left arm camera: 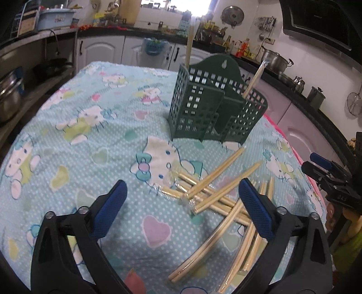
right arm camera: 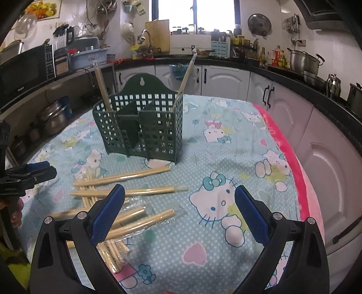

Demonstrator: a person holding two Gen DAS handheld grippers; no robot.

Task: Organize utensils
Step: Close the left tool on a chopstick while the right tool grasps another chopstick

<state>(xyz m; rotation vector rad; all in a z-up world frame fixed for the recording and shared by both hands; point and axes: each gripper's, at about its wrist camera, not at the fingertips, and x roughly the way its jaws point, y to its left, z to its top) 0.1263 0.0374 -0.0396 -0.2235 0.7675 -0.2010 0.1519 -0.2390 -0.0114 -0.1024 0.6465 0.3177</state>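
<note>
left gripper (left arm camera: 182,199): jaws standing spread, hovering over the pile, pinching nothing | right gripper (right arm camera: 179,203): jaws standing wide, nothing between | wrapped chopsticks (right arm camera: 126,192): lying crisscrossed on the cartoon-cat tablecloth (right arm camera: 226,158) before the green utensil holder (right arm camera: 140,126) | two pairs standing in its end compartments

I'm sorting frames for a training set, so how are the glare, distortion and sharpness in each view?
Left wrist view: the window is blown out to white, fisheye bends the wrapped bamboo chopsticks near the bottom edge into curves, the green plastic lattice holder is sharp. Right wrist view: the window is similarly overexposed, counters bow along the rim, the chopsticks' clear wrappers glint, centre is sharp.
</note>
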